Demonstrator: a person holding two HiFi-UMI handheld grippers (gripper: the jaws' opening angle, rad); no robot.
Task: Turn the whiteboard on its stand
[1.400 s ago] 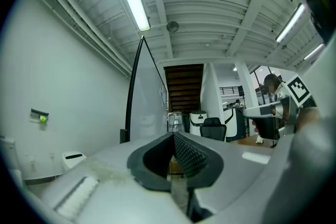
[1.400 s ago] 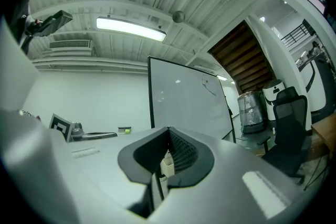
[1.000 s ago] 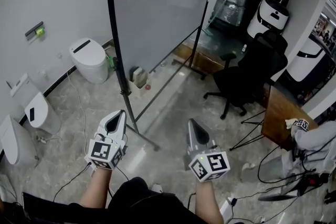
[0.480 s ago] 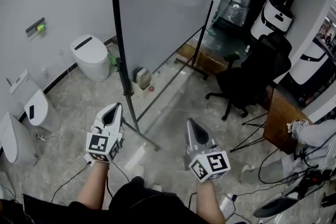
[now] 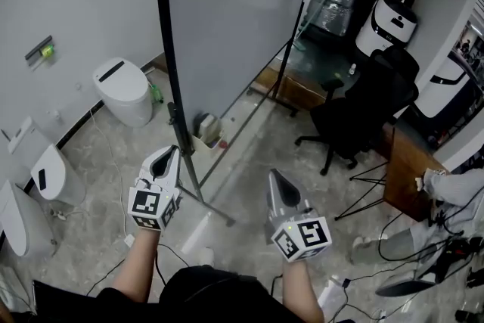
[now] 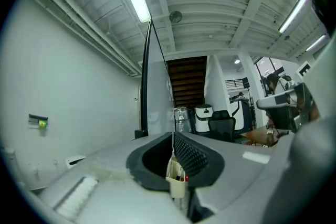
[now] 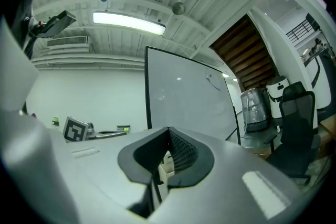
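Note:
The whiteboard point(image 5: 227, 11) stands upright on its black wheeled stand point(image 5: 184, 155), seen almost edge-on ahead of me, its dark frame edge toward me. In the head view my left gripper point(image 5: 168, 153) hangs just left of the stand's post, short of it and touching nothing. Its jaws look together and are just starting to open, with nothing between them. My right gripper point(image 5: 275, 176) is shut and empty, well right of the post. The board's edge point(image 6: 145, 86) shows in the left gripper view and its face point(image 7: 184, 92) in the right gripper view.
White toilet-like units point(image 5: 121, 91) line the left wall. A small box point(image 5: 206, 128) sits by the stand's base. A black office chair point(image 5: 355, 113) and a wooden desk point(image 5: 404, 170) stand to the right, white machines point(image 5: 389, 23) behind them. Cables run over the floor.
My left gripper has edged slightly forward toward the stand's post and the head view has shifted a little. The whiteboard has not turned.

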